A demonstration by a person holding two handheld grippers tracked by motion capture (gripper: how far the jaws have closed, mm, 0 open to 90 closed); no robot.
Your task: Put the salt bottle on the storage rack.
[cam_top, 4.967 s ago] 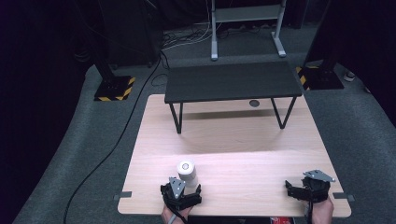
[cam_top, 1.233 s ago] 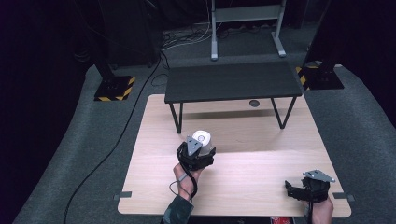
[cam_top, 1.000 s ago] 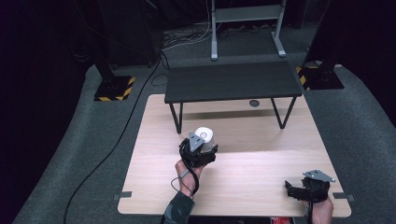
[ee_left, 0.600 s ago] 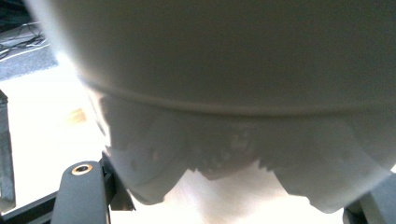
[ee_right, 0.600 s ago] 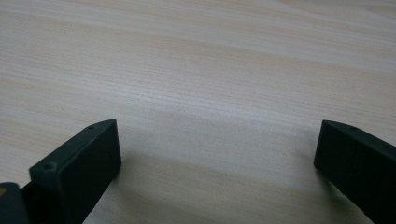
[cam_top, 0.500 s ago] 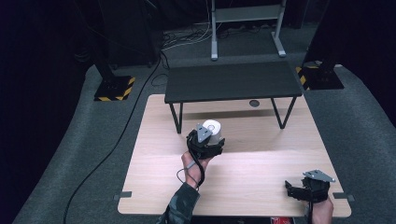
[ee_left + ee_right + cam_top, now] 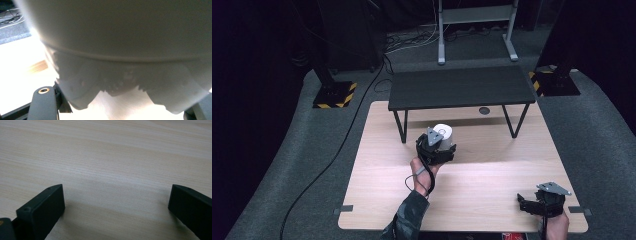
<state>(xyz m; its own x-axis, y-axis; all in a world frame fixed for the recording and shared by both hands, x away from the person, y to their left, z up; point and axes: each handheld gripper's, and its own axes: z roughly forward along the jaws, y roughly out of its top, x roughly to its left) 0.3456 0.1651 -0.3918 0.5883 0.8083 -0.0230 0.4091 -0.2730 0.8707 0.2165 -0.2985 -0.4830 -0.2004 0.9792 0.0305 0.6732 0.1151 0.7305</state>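
Near the middle of the high view, the left gripper [image 7: 436, 148] is clasping a white cylindrical object [image 7: 443, 132], a roll or cup whose exact kind I cannot tell. Its grey three-cornered plate is facing up, and the white cylinder is sticking out beyond it toward the upper part of the frame. In the left gripper view the same white cylinder [image 7: 125, 37] is spreading across most of the frame, very close and blurred, with a ragged lower edge, and the black jaws are pressing in at the lower left and lower right corners on either side of it. The left hand [image 7: 422, 172] is reaching up from the bottom centre of the high view, with a dark sleeve [image 7: 408, 222] below it.

At the lower right of the high view, the right gripper [image 7: 532, 205] is sitting low near the table's front edge, the right hand [image 7: 554, 227] holding it from below. In the right gripper view its jaws are standing wide apart, released, with bare wood grain between them.

Both grippers are working over a light wooden table [image 7: 492, 175]. Toward the upper half of the high view a small black bench [image 7: 459, 87] is standing on the table's far part, just beyond the white cylinder. A dark cable [image 7: 337, 150] is running across the grey floor at the left.
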